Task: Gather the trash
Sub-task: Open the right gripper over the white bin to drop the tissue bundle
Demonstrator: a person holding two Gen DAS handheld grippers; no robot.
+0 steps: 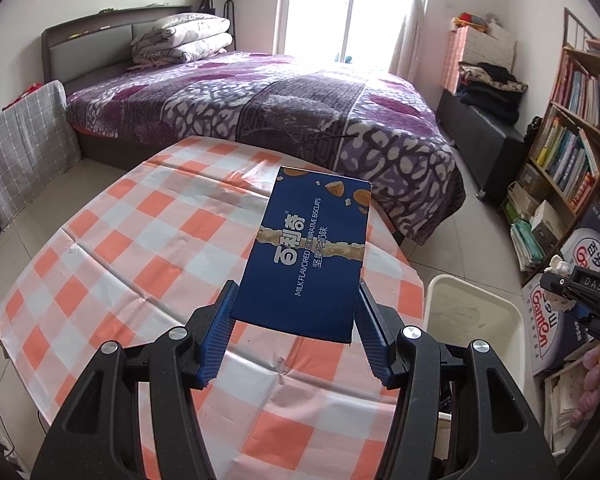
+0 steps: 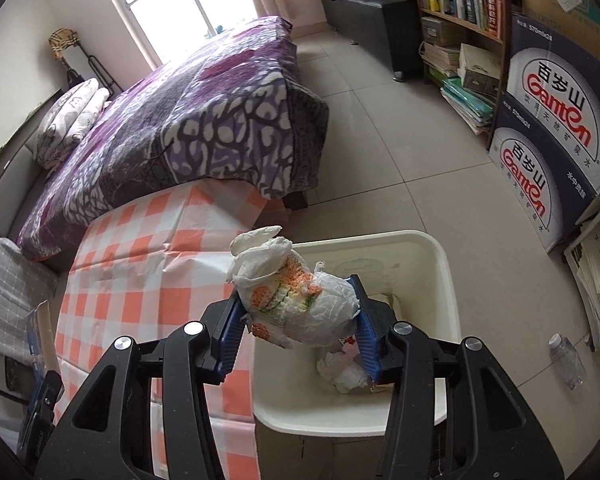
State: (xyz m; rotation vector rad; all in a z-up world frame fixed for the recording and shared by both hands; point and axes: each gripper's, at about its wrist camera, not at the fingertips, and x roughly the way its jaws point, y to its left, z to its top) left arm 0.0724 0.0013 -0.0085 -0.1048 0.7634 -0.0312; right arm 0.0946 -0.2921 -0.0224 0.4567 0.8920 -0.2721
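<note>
My left gripper (image 1: 296,312) is shut on a blue biscuit box (image 1: 312,248) and holds it above the checked table (image 1: 140,264). My right gripper (image 2: 298,316) is shut on a crumpled white plastic bag (image 2: 296,296) with orange print and holds it over the cream trash bin (image 2: 440,264). The bin stands on the floor beside the table and has crumpled white paper (image 2: 346,372) inside. In the left wrist view the bin (image 1: 500,308) is at the right, and the right gripper (image 1: 560,286) with the bag shows above it. The left gripper with its box edge shows at the right wrist view's left edge (image 2: 40,360).
A bed with a purple cover (image 1: 300,104) stands behind the table. A bookshelf (image 1: 572,140) and stacked Ganten water cartons (image 2: 556,140) line the right wall. A plastic bottle (image 2: 566,364) lies on the tiled floor near the bin. A grey checked cushion (image 1: 24,152) is at the left.
</note>
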